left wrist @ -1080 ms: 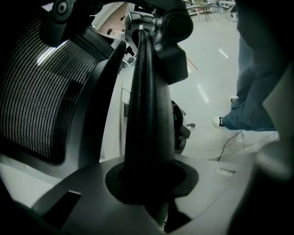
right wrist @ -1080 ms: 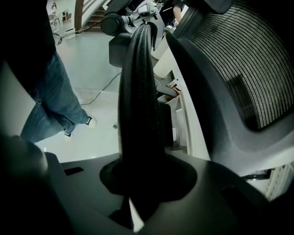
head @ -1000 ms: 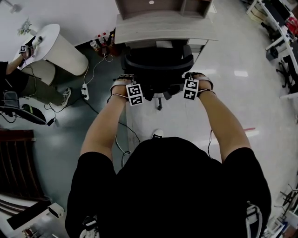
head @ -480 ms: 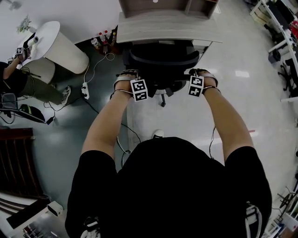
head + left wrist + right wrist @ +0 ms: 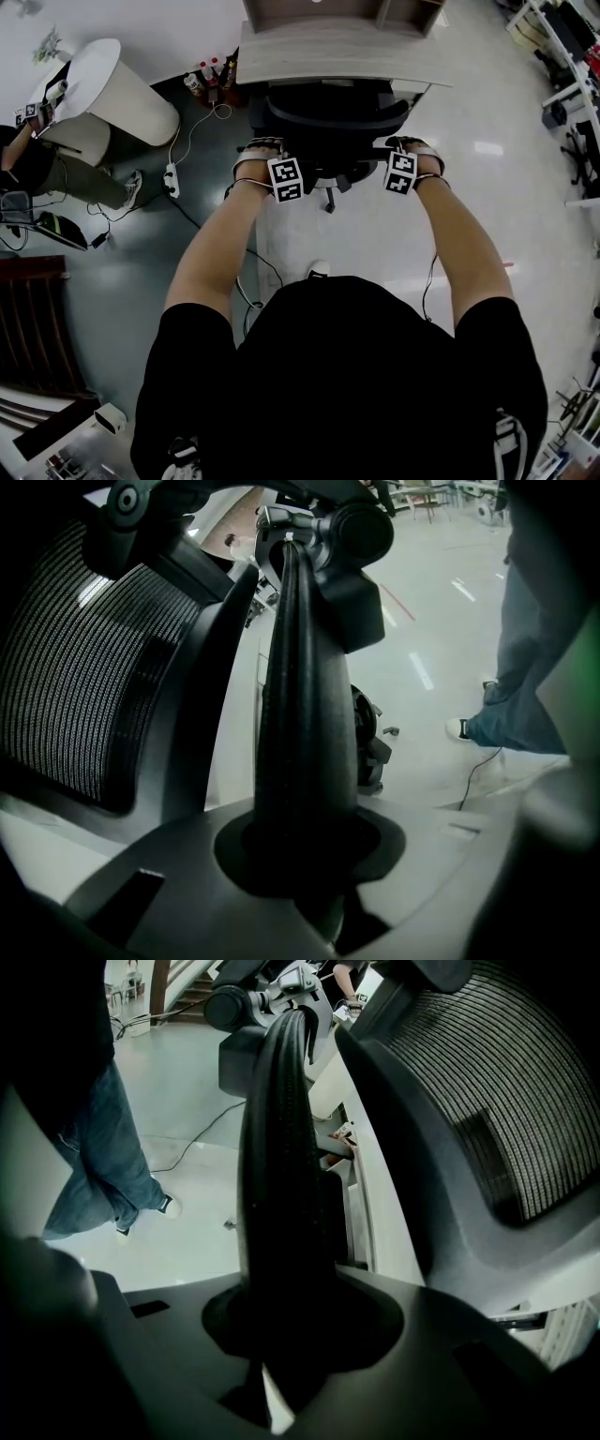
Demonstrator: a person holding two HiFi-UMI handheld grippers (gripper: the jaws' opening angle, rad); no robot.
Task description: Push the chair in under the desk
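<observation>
Head view, chair (image 5: 323, 117) back at desk (image 5: 337, 52) edge, open floor (image 5: 525, 216) right

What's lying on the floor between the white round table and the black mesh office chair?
The head view shows a white power strip with its white cable lying there, and a cluster of small bottles standing farther back.

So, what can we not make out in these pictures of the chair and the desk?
Seat of the chair: head view, hidden under its backrest and the desk.
Wheels: head view, mostly hidden by the chair.
Bottles: head view, too small to read.
Space under the desk: both gripper views, blocked by the left armrest and right armrest that the jaws grip.
</observation>
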